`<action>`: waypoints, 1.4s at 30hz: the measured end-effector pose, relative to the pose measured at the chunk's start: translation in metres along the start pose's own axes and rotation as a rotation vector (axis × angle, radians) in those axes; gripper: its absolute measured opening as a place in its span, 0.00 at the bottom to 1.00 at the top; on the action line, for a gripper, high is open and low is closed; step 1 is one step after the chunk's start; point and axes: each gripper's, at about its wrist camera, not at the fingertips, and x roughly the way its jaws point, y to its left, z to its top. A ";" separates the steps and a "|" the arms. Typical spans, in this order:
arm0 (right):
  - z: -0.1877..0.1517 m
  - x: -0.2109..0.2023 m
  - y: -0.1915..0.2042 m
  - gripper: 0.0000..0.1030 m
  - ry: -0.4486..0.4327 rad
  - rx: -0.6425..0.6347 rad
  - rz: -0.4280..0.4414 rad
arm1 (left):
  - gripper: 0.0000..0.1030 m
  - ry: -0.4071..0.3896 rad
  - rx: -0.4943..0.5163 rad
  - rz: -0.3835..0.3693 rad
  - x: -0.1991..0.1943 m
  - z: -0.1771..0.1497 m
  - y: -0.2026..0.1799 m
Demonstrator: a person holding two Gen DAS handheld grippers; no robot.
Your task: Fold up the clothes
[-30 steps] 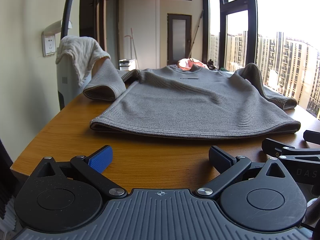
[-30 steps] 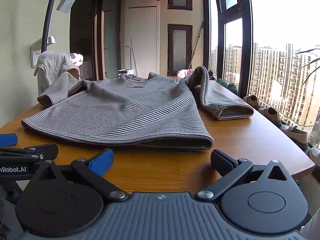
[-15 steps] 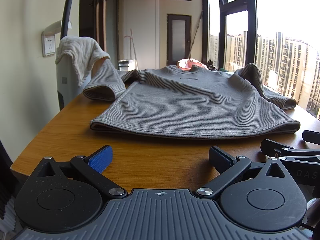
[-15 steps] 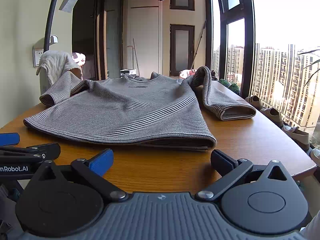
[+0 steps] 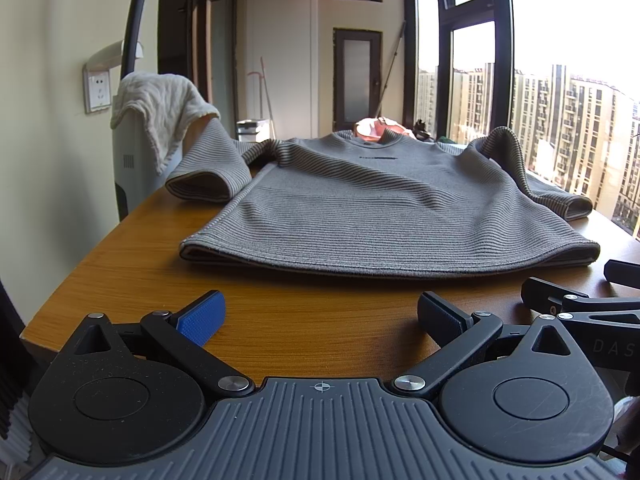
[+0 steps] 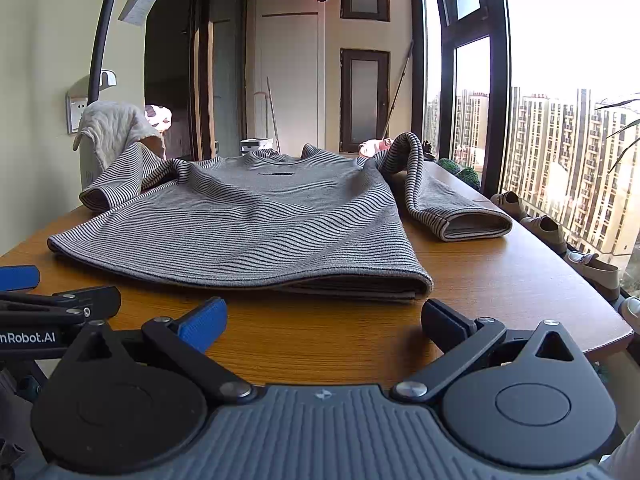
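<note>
A grey striped sweater [image 5: 360, 208] [image 6: 256, 224] lies flat on the wooden table [image 5: 132, 264] [image 6: 500, 280], hem toward me and collar at the far end. Its left sleeve [image 5: 212, 172] is bunched up at the table's left edge. The right sleeve [image 6: 440, 204] arches up and ends in a cuff on the table. My left gripper [image 5: 320, 312] hovers open over bare wood just short of the hem. My right gripper [image 6: 324, 316] is open too, near the hem's right corner. Nothing is between either pair of fingers.
A cream towel [image 5: 160, 108] hangs over a white appliance beyond the table's left edge. A pink and white item [image 6: 372, 146] lies at the far end of the table. Shoes [image 6: 548, 228] line the window sill on the right. The near table edge is close below both grippers.
The right wrist view has shifted slightly, with the sweater sitting a little lower and to the right in frame. The left gripper and the sweater have stayed put.
</note>
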 end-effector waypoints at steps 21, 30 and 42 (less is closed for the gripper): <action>0.020 -0.005 -0.015 1.00 0.010 0.016 0.038 | 1.00 0.069 -0.009 -0.064 0.005 0.016 0.009; 0.107 0.030 -0.038 1.00 -0.120 -0.065 0.095 | 1.00 0.098 -0.043 -0.266 0.044 0.114 0.018; 0.112 0.160 -0.041 1.00 0.300 0.069 0.313 | 1.00 0.247 -0.198 -0.319 0.147 0.109 0.048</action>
